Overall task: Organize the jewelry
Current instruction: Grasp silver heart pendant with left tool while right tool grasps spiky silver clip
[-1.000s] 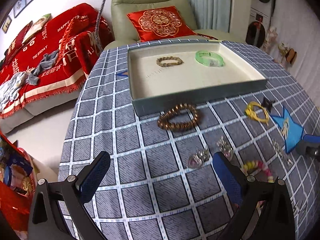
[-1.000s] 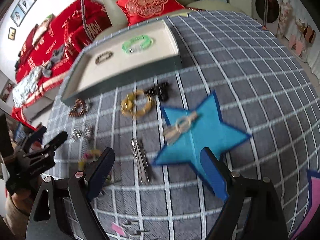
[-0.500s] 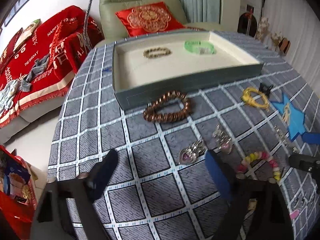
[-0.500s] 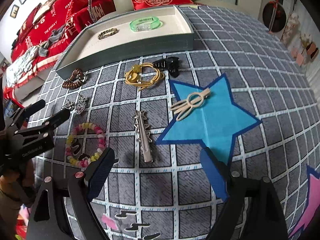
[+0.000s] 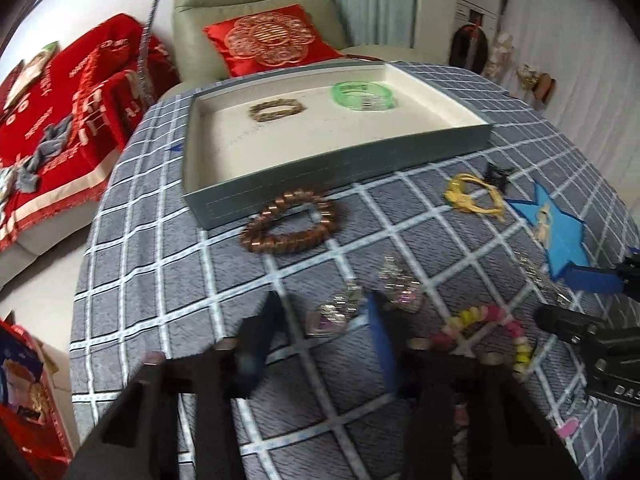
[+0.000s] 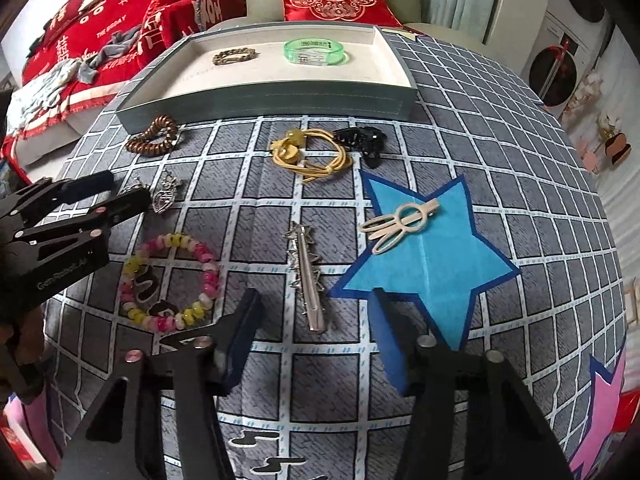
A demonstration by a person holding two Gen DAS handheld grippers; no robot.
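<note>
- Step in hand, as judged: two pick-ups starting together, with most of the jewelry not yet in the shallow grey tray with the cream lining [image 6: 264, 98] at the far side of the table [image 6: 500, 128].
- Already in the tray: a dull gold beaded bracelet [image 6: 234, 56] and a translucent green bangle [image 6: 314, 51].
- Left tool [image 5: 324, 330]: jaws closing, low over the grey checked cloth, with a silver heart pendant with a pink stone [image 5: 334, 314] between the pads — blurred, so no telling if the pads touch it; nothing lifted.
- A second silver pendant [image 5: 400, 286] just beside it, outside the jaws.
- Right tool [image 6: 316, 324]: jaws closing too, straddling the near end of a long silver hair clip with star shapes [image 6: 306, 276]; pads clear of it on both sides, so not gripping.
- Lying loose on the cloth: a brown coiled bracelet [image 6: 154, 140] right by the tray's front wall, a yellow cord hair tie [image 6: 310, 154], a black claw clip [image 6: 362, 140], a pink-and-yellow beaded bracelet [image 6: 170, 280], and a cream metal clip [image 6: 400, 224] on a blue paper star [image 6: 432, 272].
- Next, likely: finish each pinch, check the hold — thin flat metal slips easily — then raise and carry over the tray wall, keeping the two tools apart.
</note>
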